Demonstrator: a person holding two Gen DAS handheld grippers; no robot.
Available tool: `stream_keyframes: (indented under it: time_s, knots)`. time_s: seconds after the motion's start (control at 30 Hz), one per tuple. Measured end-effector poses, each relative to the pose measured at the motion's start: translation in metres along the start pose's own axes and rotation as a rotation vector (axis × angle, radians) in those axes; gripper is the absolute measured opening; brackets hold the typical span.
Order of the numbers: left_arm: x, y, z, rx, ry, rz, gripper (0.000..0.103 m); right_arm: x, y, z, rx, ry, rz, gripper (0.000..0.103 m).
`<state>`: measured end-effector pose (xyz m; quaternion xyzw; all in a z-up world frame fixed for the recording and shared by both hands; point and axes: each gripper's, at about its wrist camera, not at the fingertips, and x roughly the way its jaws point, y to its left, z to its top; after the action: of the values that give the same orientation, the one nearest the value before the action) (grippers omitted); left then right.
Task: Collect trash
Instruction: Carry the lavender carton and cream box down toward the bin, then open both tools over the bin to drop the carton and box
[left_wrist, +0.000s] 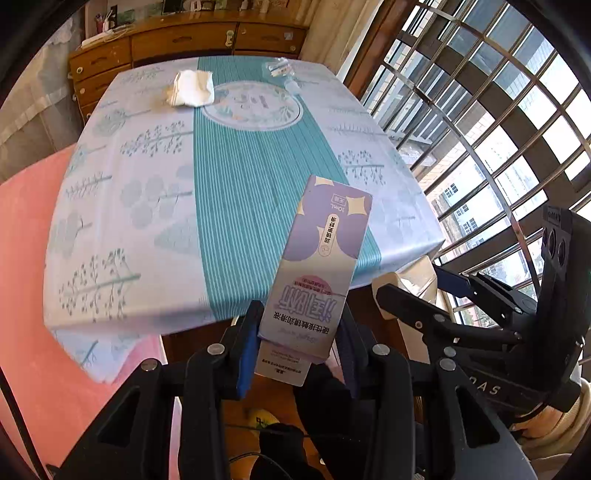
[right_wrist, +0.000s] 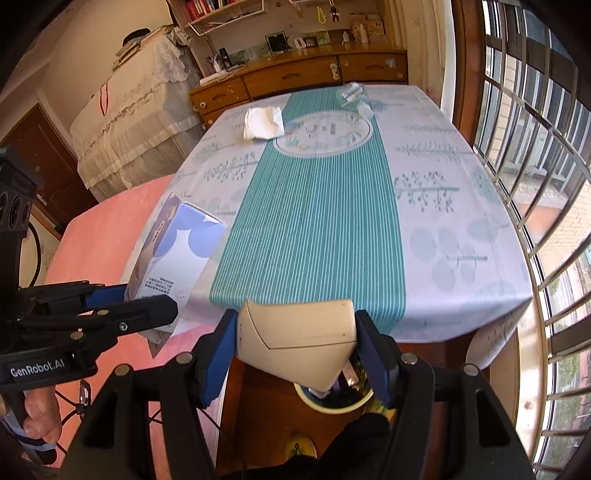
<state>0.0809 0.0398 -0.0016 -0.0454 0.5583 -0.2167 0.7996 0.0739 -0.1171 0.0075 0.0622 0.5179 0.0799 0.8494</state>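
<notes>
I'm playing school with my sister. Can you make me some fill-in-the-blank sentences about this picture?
1. The left gripper is shut on a ____ carton.
2. The right gripper is shut on a cream-coloured ____.
3. A crumpled white ____ lies at the far end of the tablecloth.
4. The stripes down the middle of the tablecloth are ____.

Missing words: purple; box; tissue; teal
</notes>
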Motion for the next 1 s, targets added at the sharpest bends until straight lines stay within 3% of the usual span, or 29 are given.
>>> stream_keyframes:
  time_s: [0.2, 0.37, 0.6, 0.83, 0.9, 0.97, 1.0]
  knots:
    - [0.02, 0.009, -0.034, -0.071, 0.054, -0.012, 0.036, 0.015, -0.001, -0.032, 0.006, 0.09, -0.009, 0.063]
    - [0.06, 0.015, -0.062, -0.112, 0.093, -0.013, 0.036, 0.06, -0.015, -0.064, 0.025, 0.179, -0.016, 0.063]
    - [0.162, 0.033, -0.097, -0.176, 0.172, -0.002, 0.036, 0.152, -0.055, -0.114, 0.074, 0.269, -0.024, 0.063]
    - [0.256, 0.047, -0.121, -0.16, 0.178, 0.029, 0.037, 0.247, -0.097, -0.152, 0.13, 0.293, -0.031, 0.064]
    - [0.278, 0.052, -0.127, -0.166, 0.163, 0.03, 0.043, 0.272, -0.108, -0.16, 0.148, 0.292, -0.041, 0.065]
    - [0.297, 0.057, -0.133, -0.175, 0.142, 0.04, 0.078, 0.291, -0.117, -0.165, 0.146, 0.288, -0.052, 0.073]
    - [0.303, 0.058, -0.135, -0.177, 0.124, 0.059, 0.082, 0.301, -0.12, -0.167, 0.142, 0.283, -0.059, 0.074]
